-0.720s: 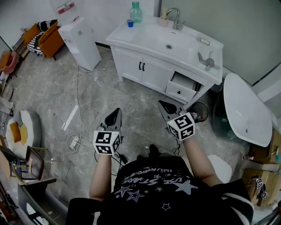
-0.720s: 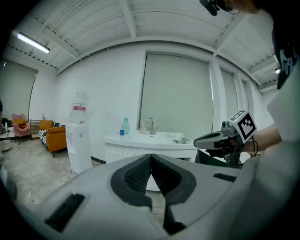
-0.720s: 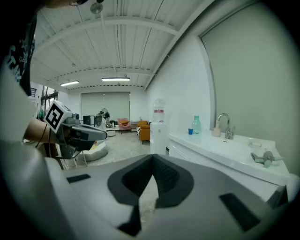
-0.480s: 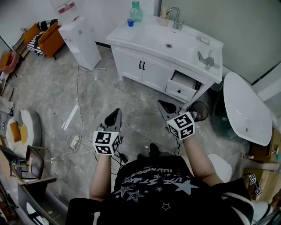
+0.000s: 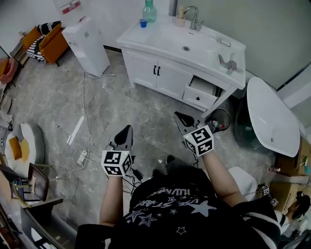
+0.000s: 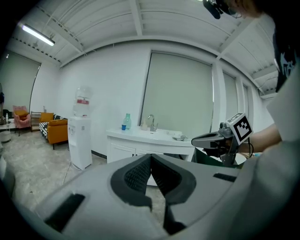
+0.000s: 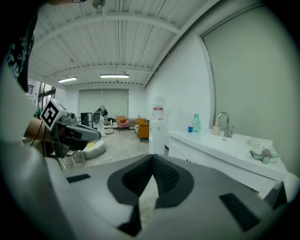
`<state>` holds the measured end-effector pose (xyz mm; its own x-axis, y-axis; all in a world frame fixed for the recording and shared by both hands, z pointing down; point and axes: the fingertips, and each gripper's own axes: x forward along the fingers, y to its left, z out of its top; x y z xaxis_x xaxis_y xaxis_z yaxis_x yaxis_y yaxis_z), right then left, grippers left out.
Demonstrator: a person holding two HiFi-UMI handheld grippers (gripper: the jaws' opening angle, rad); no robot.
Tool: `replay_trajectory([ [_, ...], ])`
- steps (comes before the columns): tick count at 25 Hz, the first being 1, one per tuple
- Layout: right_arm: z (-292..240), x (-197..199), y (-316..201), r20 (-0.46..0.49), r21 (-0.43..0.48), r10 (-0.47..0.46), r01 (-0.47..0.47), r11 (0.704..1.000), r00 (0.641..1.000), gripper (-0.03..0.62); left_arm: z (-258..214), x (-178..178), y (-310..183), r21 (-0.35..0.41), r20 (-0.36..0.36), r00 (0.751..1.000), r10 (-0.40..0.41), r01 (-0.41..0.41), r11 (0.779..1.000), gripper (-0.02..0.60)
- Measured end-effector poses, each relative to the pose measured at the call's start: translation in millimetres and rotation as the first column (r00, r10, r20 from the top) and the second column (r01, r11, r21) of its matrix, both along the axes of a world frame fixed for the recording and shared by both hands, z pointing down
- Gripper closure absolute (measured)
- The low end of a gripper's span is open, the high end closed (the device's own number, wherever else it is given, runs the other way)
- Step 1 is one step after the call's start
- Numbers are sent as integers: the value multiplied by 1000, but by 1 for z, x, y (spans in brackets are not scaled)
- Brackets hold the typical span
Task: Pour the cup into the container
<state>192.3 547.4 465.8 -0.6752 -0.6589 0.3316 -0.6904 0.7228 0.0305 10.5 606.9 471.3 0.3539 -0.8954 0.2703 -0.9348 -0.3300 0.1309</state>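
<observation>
A small blue cup [image 5: 143, 22] and a pale green bottle [image 5: 149, 10] top the white vanity [image 5: 146, 73]. Grey veined floor [image 5: 121, 116]; orange armchair [image 5: 51, 44]; black shirt [image 5: 170, 206] with white stars.

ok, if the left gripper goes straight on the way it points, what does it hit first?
Likely the front of the white vanity cabinet, which the left gripper lines up on. Depth and tilt are unclear, so the floor could come first.
</observation>
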Motion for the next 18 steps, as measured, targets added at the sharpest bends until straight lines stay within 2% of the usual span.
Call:
replay_trajectory([
  [5, 8, -8, -12, 11, -14, -6, 6, 1000, 1000, 588, 8, -8, -10, -18, -16, 1000, -11, 10, 1000, 571],
  [8, 14, -9, -36, 32, -23, 29, -28, 999, 999, 588, 12, -15, -25, -27, -6, 1000, -21, 21, 999, 571],
  [11, 19, -11, -70, 65, -33, 58, -55, 998, 996, 588, 14, -23, -45, -34, 1, 999, -41, 41, 999, 571],
  [18, 19, -20, -174, 111, -35, 43, -39, 999, 993, 588, 13, -42, -128, -43, 29, 994, -105, 106, 993, 571],
])
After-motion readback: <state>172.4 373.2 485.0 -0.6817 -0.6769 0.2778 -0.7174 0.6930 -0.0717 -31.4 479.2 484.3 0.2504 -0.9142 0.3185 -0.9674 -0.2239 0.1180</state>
